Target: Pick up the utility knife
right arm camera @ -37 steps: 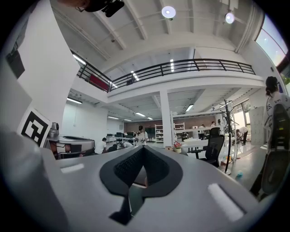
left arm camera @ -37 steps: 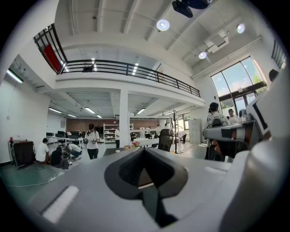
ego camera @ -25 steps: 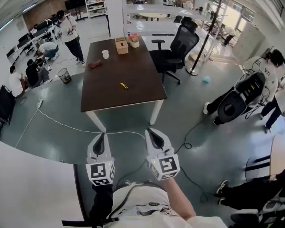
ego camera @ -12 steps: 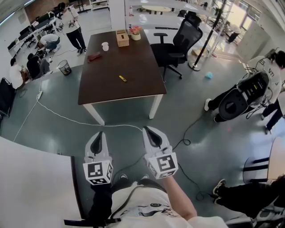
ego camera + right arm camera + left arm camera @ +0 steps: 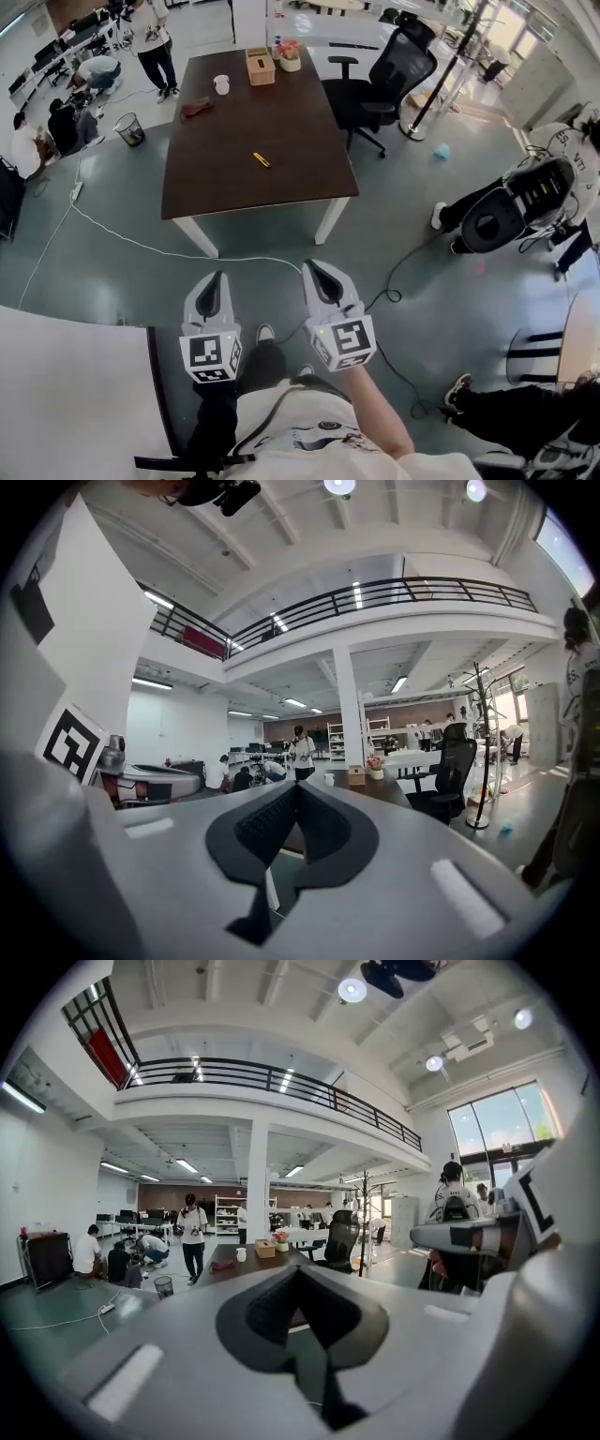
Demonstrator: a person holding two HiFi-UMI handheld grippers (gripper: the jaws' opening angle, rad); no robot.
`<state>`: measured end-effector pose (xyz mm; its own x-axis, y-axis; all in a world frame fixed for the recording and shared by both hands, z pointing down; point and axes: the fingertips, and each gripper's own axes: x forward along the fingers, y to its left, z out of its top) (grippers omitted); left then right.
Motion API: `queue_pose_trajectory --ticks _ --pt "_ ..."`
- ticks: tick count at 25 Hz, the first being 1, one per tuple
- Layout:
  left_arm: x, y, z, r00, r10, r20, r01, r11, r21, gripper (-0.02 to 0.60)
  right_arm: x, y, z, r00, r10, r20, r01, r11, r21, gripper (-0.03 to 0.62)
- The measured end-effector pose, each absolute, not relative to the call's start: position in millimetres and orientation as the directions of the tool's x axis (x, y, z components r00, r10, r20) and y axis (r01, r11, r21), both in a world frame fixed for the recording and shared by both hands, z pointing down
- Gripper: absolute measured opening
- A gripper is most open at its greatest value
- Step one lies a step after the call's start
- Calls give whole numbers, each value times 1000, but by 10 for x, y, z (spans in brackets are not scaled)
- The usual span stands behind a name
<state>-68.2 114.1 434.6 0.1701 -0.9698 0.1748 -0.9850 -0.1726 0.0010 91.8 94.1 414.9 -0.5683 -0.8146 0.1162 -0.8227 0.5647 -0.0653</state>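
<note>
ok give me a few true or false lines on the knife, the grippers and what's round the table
1. The knife lies on the table. True.
2. The left gripper holds the knife. False: it is shut on nothing, well short of the table.
3. The right gripper is open. False: its jaws are together, with nothing between them.
4. A chair stands at the table's right side. True.
5. The cup is on the floor. False: it stands on the table, near the far end.
</note>
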Motion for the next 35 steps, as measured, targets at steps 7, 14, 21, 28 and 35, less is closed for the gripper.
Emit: queue_pose_trajectory --ticks 7,14,21,28,35 --pt "-991 452 4248 222 -962 156 -975 -224 4 -3 615 315 3979 -533 -841 93 -846 531 -45 2" --pt "-1196 46 4371 237 -951 201 -971 -233 43 -3 488 -51 4084 -498 -854 152 -866 498 -40 2" --pt "-1217 -455 4445 219 -951 219 -976 -212 53 -3 489 -607 4152 -514 -842 166 -857 512 -55 2" --pt "-1321 -1196 4427 147 -963 228 -989 -141 42 -3 462 -1371 4087 -589 -798 128 -808 584 -80 2" --pt "-1270 -1679 4544 126 -954 272 -992 -119 41 -2 496 -1982 4179 -610 -782 132 -793 597 -123 2"
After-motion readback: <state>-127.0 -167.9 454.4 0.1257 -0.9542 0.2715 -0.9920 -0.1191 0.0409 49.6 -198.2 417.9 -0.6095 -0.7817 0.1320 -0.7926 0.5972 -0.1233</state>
